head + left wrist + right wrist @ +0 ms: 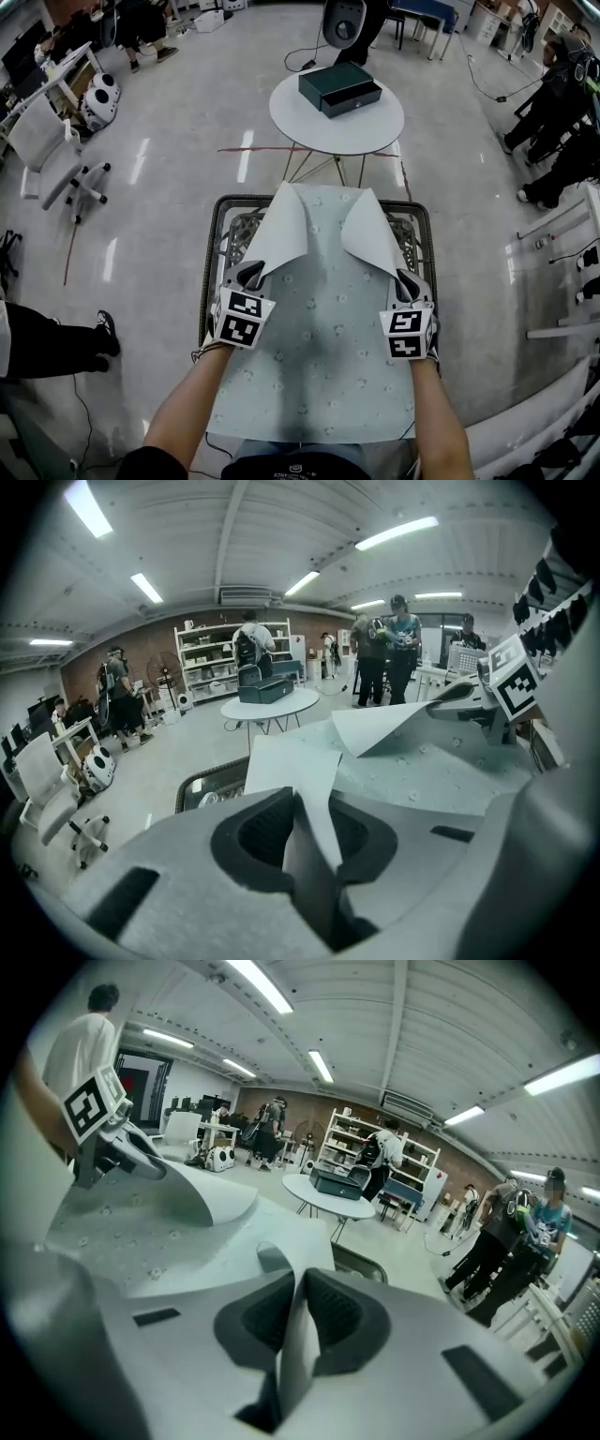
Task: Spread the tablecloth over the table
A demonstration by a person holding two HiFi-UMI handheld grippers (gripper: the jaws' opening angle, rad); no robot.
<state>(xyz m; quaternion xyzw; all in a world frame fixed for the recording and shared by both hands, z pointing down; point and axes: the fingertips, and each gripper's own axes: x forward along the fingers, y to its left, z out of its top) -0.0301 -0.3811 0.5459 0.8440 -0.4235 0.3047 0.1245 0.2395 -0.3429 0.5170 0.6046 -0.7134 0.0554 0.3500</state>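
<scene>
The cloth [319, 366] lies over the table [215, 244], right in front of the person. Its two far corners are not flat. Each one is bent back toward the person and held up in the air.

The left tongs [251, 275] are clenched on the left corner. In the left gripper view the thin sheet runs up from between the two dark pads [258, 832], and the pads pinch it. The right tongs [406, 281] are clenched on the right corner. In the right gripper view the sheet stands in the same way between that pair of pads [342, 1316]. The two tongs are well apart, one at each side of the cloth.

The far end of the table is bare, and its dark rim and metal frame show there.

A dark green box [339, 88] sits on a round white table [375, 129] farther off. Its drawer is closed, so you cannot tell what is inside.

The cloth is pale blue-green with small flower spots all over. The bent-back corners show a plain white under side. The near part lies smooth and hangs over the near edge.
</scene>
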